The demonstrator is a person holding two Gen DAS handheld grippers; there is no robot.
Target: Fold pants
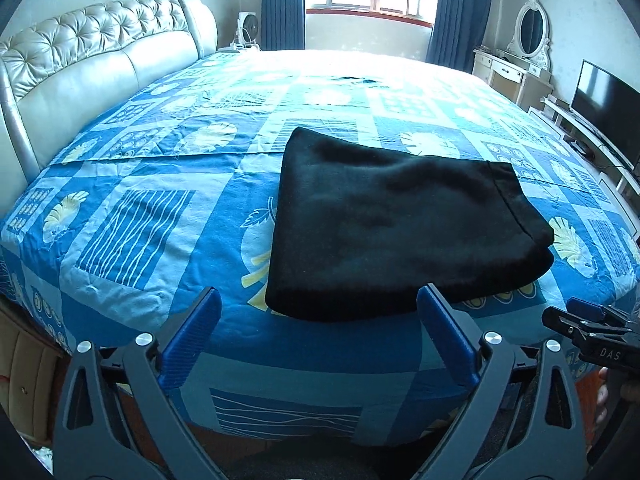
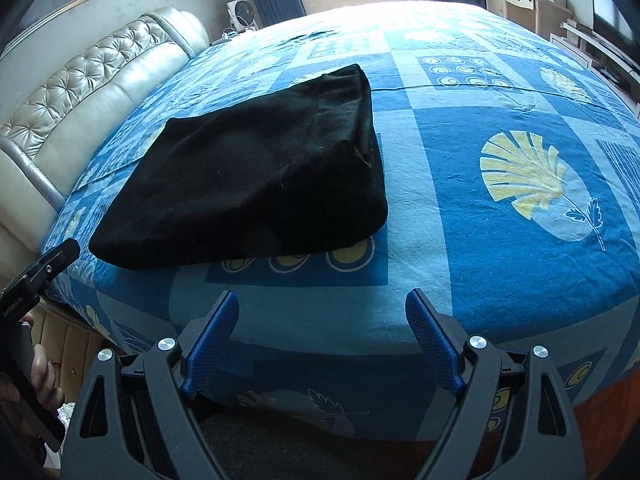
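2 grippers hang wide open at the bed's (image 1: 152, 208) near edge, both empty.
Black pants (image 1: 392, 228) lie folded into a thick pad on the blue sheet, toward 12 o'clock from the left gripper (image 1: 319, 346) and toward 11 o'clock from the right gripper (image 2: 322, 346). Neither touches the cloth, though the left one's right fingertip overlaps the pad's near edge in view. Layers inside the fold merge into black. Each wrist view catches only the other gripper's tip at its frame edge.

right gripper (image 1: 591, 330): "DAS" | left gripper (image 2: 30, 284): lettering too blurred to read
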